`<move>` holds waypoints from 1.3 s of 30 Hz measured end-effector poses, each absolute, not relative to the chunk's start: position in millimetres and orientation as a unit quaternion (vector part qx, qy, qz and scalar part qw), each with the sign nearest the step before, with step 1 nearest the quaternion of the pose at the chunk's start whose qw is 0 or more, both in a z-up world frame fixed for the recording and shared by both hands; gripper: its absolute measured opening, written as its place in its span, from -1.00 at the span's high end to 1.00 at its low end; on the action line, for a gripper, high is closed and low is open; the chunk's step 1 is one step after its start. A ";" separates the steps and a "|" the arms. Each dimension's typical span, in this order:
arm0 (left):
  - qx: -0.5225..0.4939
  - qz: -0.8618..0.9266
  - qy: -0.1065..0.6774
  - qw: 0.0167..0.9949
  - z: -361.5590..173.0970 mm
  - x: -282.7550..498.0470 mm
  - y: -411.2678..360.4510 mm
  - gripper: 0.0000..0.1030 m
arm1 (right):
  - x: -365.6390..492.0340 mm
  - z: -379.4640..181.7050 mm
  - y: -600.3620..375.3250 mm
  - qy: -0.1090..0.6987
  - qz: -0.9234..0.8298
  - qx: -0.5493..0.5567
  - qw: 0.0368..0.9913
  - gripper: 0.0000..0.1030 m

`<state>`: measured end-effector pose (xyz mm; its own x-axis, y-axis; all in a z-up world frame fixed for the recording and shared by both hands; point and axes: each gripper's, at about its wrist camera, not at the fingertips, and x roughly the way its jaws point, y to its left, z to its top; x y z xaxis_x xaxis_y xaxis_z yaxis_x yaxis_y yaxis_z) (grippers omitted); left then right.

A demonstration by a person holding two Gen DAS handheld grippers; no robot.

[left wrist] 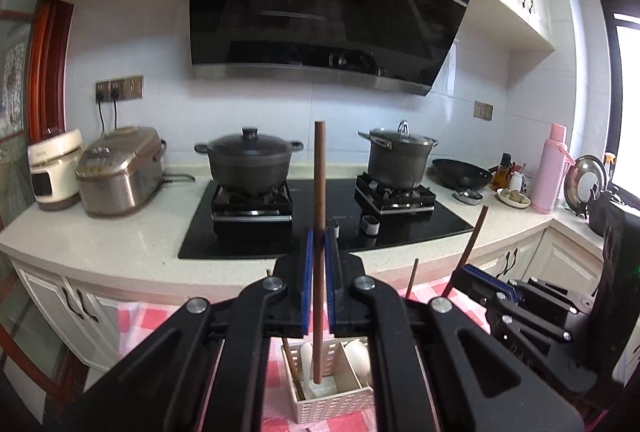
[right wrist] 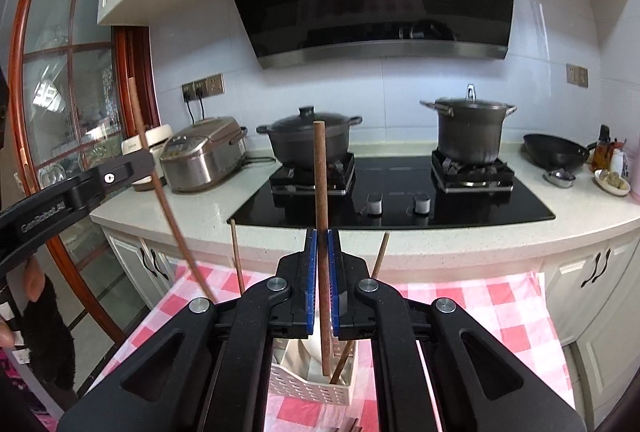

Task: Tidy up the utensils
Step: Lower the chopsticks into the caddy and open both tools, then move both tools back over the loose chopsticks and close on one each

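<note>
In the left wrist view my left gripper (left wrist: 319, 234) is shut on a brown chopstick (left wrist: 319, 171) that stands upright. Its lower end hangs over a white perforated utensil holder (left wrist: 332, 402) with white spoons (left wrist: 358, 354) inside. To the right, my right gripper (left wrist: 474, 272) grips another chopstick (left wrist: 477, 236). In the right wrist view my right gripper (right wrist: 322, 234) is shut on its brown chopstick (right wrist: 320, 183), whose lower end reaches into the holder (right wrist: 296, 384). Two more chopsticks (right wrist: 237, 256) lean out of the holder. At the left, my left gripper (right wrist: 138, 159) holds its chopstick (right wrist: 162, 191).
The holder stands on a pink checked cloth (right wrist: 480, 316) in front of a white counter (right wrist: 440, 244). On the counter are a black hob (right wrist: 400, 199) with two lidded pots (right wrist: 308, 139), a rice cooker (right wrist: 200, 155), a wok (right wrist: 556, 149) and a pink flask (left wrist: 554, 167). A person's hand (right wrist: 32, 280) shows at the left.
</note>
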<state>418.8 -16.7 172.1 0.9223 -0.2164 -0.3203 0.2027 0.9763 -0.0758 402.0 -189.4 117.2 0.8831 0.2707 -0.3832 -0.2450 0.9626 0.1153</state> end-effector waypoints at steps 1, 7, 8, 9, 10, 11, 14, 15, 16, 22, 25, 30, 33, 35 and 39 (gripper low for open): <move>-0.022 -0.108 0.172 0.979 166.7 425.1 -16.5 0.89 | 404.1 113.4 -188.7 0.207 0.134 0.033 0.969 0.89; -0.019 -0.123 0.219 0.968 125.4 445.1 -17.6 0.89 | 416.0 90.5 -180.3 0.242 0.145 0.032 0.959 0.89; -0.019 -0.124 0.227 0.966 119.7 447.3 -17.2 0.89 | 419.0 87.3 -179.4 0.248 0.146 0.033 0.957 0.88; -0.018 -0.123 0.236 0.964 114.3 449.8 -16.5 0.89 | 421.3 84.6 -178.6 0.253 0.146 0.034 0.956 0.88; -0.017 -0.123 0.243 0.962 108.9 451.1 -16.6 0.89 | 425.1 81.0 -177.8 0.259 0.144 0.035 0.955 0.88; -0.017 -0.120 0.250 0.961 103.5 454.0 -15.5 0.89 | 428.8 77.3 -177.0 0.261 0.137 0.034 0.955 0.88; -0.028 -0.107 0.267 0.957 90.4 464.3 -7.5 0.88 | 441.8 68.0 -176.2 0.272 0.129 0.038 0.953 0.86; -0.037 -0.106 0.273 0.955 86.5 468.7 -2.8 0.85 | 445.4 65.6 -176.1 0.275 0.126 0.040 0.952 0.79; -0.040 -0.102 0.276 0.955 83.9 470.8 0.2 0.79 | 448.6 63.3 -176.2 0.276 0.122 0.039 0.952 0.79; -0.038 -0.081 0.266 0.960 80.2 466.7 11.5 0.47 | 451.8 56.2 -183.8 0.273 0.108 0.045 0.955 0.18; -0.045 -0.077 0.261 0.961 81.1 459.2 17.2 0.40 | 444.9 57.0 -188.4 0.271 0.106 0.047 0.956 0.18; -0.047 -0.059 0.241 0.968 82.2 435.3 22.8 0.03 | 423.8 58.5 -199.6 0.261 0.099 0.046 0.959 0.18; -0.045 -0.048 0.229 0.971 78.1 415.3 24.1 -0.20 | 410.8 53.9 -207.3 0.263 0.097 0.050 0.959 0.18; -0.044 -0.039 0.222 0.973 73.7 402.1 23.6 -0.39 | 402.3 47.2 -212.0 0.270 0.096 0.053 0.957 0.18; -0.033 -0.026 0.212 0.976 57.0 375.0 20.5 -0.75 | 385.3 28.8 -219.0 0.283 0.088 0.057 0.953 0.18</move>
